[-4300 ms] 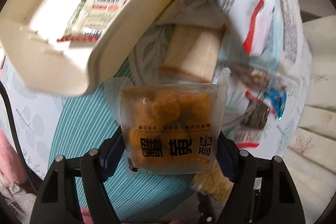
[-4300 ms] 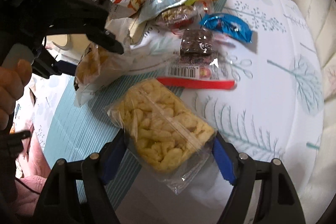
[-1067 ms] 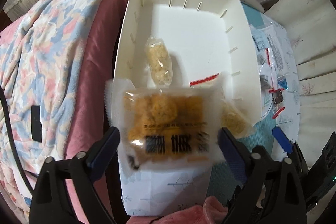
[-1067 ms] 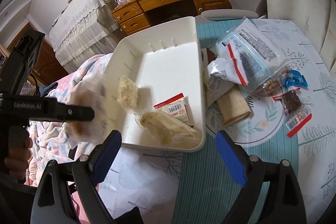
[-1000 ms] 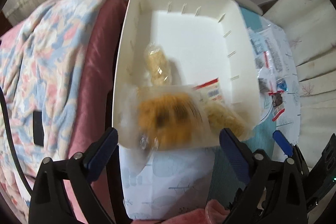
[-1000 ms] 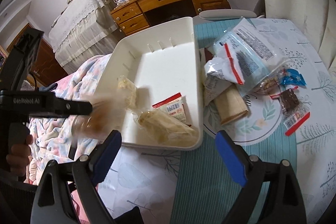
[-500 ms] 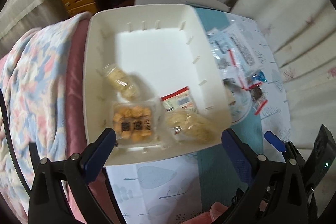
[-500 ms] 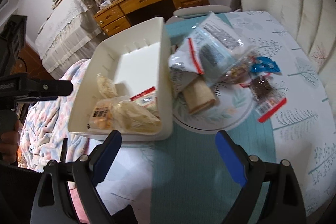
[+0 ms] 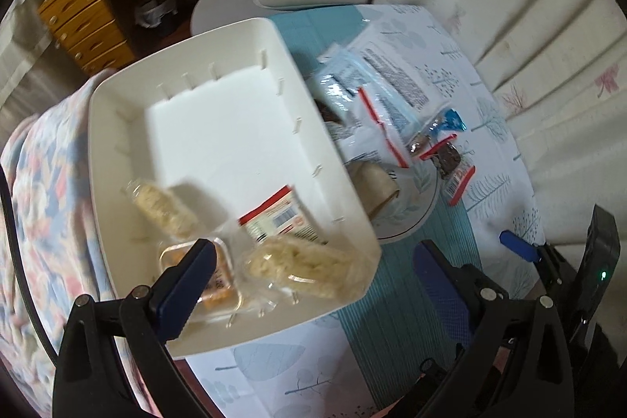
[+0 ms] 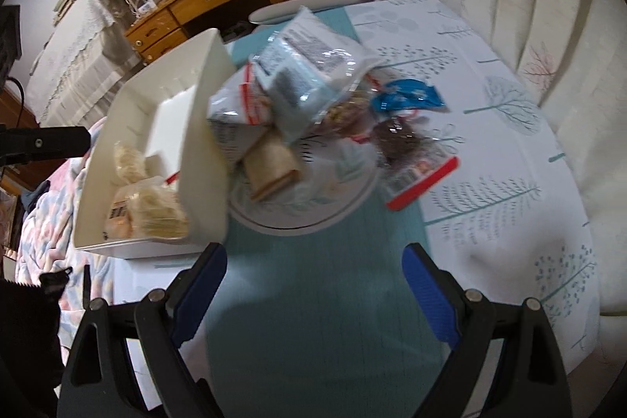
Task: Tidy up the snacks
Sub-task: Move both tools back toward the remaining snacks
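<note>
Both the left hand-held gripper [image 9: 313,257] and the right hand-held gripper [image 10: 313,261] stand wide, holding nothing. The white rectangular plastic bin [image 9: 219,128] on the table [image 10: 313,300] contains four snack packets. A pile of loose snack packets [image 10: 313,85] lies just beside the bin.

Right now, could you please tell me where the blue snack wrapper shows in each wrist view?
Left wrist: the blue snack wrapper lies at right of centre on the tablecloth, beyond the plate.
Right wrist: the wrapper lies upper right of centre, behind the dark brownie packet.
Shared landmark: the white bin, left of the snack pile in both.
</note>
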The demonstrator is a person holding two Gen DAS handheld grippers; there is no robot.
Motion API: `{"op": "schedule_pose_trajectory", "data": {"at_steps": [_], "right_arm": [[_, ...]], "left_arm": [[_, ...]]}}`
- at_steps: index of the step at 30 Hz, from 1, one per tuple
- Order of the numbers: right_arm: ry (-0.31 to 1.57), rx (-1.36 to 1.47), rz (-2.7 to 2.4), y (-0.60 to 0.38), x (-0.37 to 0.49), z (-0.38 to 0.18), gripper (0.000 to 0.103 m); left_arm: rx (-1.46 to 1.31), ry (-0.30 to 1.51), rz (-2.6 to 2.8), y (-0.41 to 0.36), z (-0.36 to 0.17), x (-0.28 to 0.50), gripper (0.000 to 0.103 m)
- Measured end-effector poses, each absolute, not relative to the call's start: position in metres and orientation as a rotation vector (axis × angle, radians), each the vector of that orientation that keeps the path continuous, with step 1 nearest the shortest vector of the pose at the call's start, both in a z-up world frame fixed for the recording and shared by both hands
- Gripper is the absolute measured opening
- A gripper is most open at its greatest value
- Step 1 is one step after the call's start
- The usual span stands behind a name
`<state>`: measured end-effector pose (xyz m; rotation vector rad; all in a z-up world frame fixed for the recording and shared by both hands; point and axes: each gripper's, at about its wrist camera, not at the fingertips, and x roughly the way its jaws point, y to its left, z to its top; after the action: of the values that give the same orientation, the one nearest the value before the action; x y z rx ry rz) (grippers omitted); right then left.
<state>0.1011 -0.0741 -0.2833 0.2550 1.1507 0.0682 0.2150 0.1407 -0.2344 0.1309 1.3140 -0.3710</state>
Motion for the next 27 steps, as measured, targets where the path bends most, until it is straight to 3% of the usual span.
{"op": "schedule_pose_trajectory", "data": {"at_steps": [17,27], "right_arm": [[1.194,0.117,0.061,-0.113,0.141,-0.314,0.092],[1.087,-0.041,0.12,-0.117,0.162,-0.326,0.092]], "left_arm": [[0.396,1.292,-0.407,0.054,-0.264,0.252,0.1],[0.561,1.265,-0.395,0.014,-0.29,0.264,0.093]]}}
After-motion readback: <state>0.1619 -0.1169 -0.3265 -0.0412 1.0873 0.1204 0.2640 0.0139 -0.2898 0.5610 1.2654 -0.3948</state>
